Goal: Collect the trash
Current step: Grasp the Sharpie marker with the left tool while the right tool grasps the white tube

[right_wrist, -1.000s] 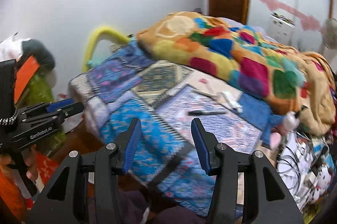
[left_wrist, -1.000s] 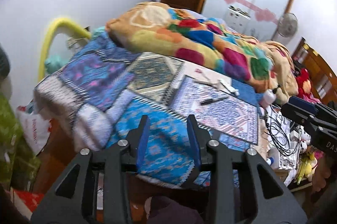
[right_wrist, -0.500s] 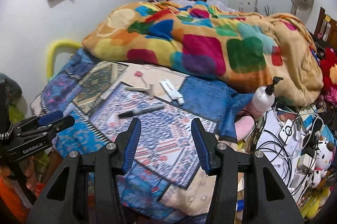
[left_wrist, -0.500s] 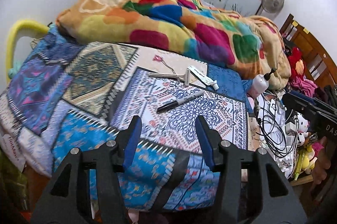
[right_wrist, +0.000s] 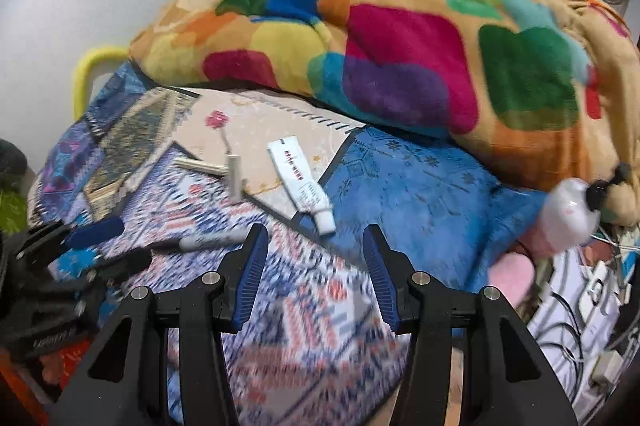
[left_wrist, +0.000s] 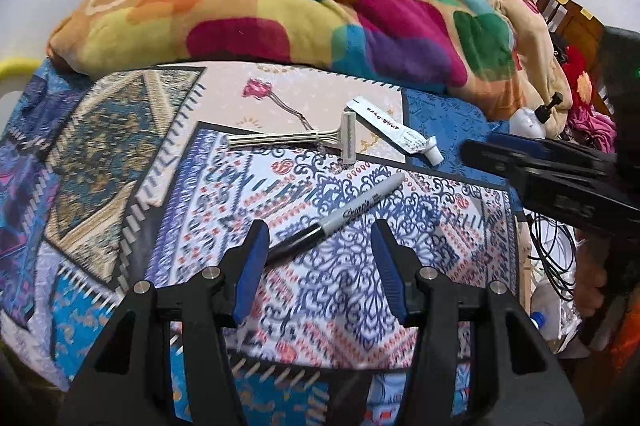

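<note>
you hold a gripper in each hand over a bed covered with a patterned patchwork sheet [left_wrist: 120, 146]. your left gripper [left_wrist: 320, 258] hovers low above the sheet with its fingers spread wide and nothing between them. a black marker [left_wrist: 340, 218] lies on the sheet just ahead of it, its dark end close to the left finger and its grey end angled away toward the right. beyond the marker lies a cream disposable razor [left_wrist: 304, 139], handle pointing left, head at the right. just beside the razor head lies a flattened white tube [left_wrist: 394, 129], its cap end pointing toward the right edge of the bed.

your right gripper [right_wrist: 314, 262] hovers over the bed too, fingers spread wide and empty. in its view the white tube [right_wrist: 301, 184] lies just ahead, its cap nearest the gap between the fingers, with the razor [right_wrist: 224, 172] to its left and the marker [right_wrist: 200, 242] further left, near your left gripper [right_wrist: 80, 246].

a bright multicoloured blanket [left_wrist: 320, 10] is heaped across the far half of the bed. a white pump bottle [right_wrist: 572, 210] sits at the bed's right edge.
</note>
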The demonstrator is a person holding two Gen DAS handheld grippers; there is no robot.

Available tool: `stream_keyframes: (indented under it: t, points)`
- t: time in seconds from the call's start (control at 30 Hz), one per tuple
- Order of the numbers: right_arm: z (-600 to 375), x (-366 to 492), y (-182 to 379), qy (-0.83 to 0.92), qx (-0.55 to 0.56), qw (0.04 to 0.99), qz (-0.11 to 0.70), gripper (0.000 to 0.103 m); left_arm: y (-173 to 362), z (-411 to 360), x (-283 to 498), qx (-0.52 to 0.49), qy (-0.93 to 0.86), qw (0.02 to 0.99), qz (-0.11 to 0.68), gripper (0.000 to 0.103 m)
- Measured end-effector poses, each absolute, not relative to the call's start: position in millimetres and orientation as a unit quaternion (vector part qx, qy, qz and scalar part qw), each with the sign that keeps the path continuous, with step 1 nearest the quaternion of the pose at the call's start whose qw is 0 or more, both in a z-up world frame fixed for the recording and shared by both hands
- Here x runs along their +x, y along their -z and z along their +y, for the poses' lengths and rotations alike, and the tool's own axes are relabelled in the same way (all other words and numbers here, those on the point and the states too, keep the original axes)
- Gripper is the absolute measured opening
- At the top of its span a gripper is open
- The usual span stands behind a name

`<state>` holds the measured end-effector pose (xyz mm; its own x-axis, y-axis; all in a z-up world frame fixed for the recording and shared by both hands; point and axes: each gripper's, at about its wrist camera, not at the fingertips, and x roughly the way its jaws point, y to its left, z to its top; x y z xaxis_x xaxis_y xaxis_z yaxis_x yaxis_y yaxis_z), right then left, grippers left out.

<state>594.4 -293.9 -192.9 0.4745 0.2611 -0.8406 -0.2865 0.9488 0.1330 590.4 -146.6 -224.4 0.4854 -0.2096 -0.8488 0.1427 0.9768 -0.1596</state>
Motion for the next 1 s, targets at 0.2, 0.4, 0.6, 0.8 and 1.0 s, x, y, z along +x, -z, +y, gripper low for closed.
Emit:
stream_keyframes:
  t: [0.2, 0.4, 0.6, 0.8, 1.0]
  points:
    - [-286, 621, 224, -0.149, -0.015, 0.856, 0.495, 0.035, 246, -153, 607, -0.032, 0.117, 0.854, 0.506, 0.052]
    - [-286, 618, 230, -0.149, -0.026, 0.865, 0.479, 0.019, 257, -155, 608, -0.025, 0.123, 0.852, 0.509, 0.052]
    - [-291, 598, 224, -0.153, -0.041, 0.865, 0.477, 0.016, 262, -166, 601, -0.003, 0.134, 0.847, 0.514, 0.052]
    - [-309, 575, 224, -0.143, -0.017, 0.857, 0.494, 0.016, 262, -171, 591, -0.002, 0.149, 0.842, 0.518, 0.035]
    - [-316, 556, 225, -0.142, -0.006, 0.852, 0.504, 0.016, 263, -180, 584, 0.015, 0.168, 0.841, 0.514, 0.024]
